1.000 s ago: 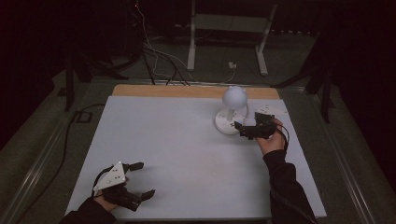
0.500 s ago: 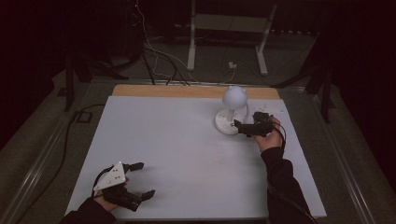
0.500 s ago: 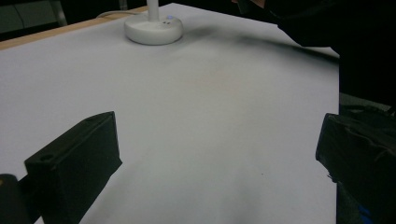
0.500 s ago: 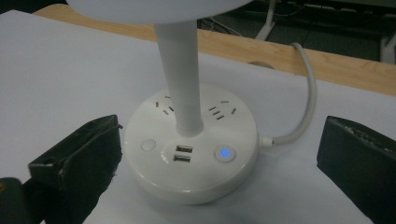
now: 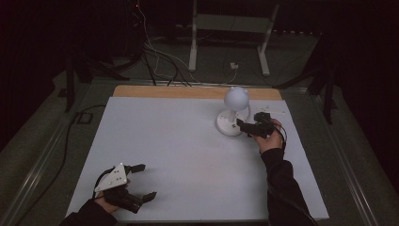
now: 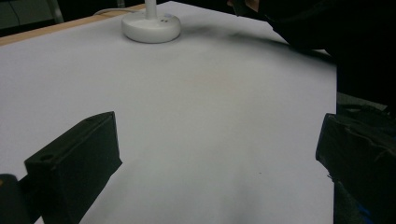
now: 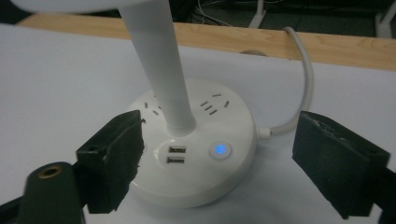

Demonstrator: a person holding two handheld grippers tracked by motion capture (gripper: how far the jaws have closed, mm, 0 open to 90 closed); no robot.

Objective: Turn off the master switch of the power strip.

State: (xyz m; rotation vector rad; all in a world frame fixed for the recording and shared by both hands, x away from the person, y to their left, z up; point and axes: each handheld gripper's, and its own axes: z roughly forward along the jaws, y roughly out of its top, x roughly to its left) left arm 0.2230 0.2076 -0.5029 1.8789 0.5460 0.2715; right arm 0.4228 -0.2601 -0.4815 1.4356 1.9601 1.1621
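A white desk lamp (image 5: 230,115) stands at the table's back right, with a globe head (image 5: 236,98) on a stem over a round base (image 5: 227,127). In the right gripper view the base (image 7: 233,121) carries sockets, two USB ports (image 7: 175,155) and a lit blue button (image 7: 220,150). My right gripper (image 5: 243,125) is open, its jaws spread either side of the base front (image 7: 219,154), not touching it. My left gripper (image 5: 141,181) rests open near the front left edge, nothing between its jaws (image 6: 215,158). It faces the far lamp base (image 6: 151,27).
The white table sheet (image 5: 179,141) has a wooden strip (image 5: 164,92) along its far edge. A white cable (image 7: 303,88) runs from the lamp base toward that edge. A metal stand (image 5: 230,28) and loose cables (image 5: 155,61) lie on the floor behind.
My right gripper has edged left, closer to the lamp base. The left gripper has stayed where it was.
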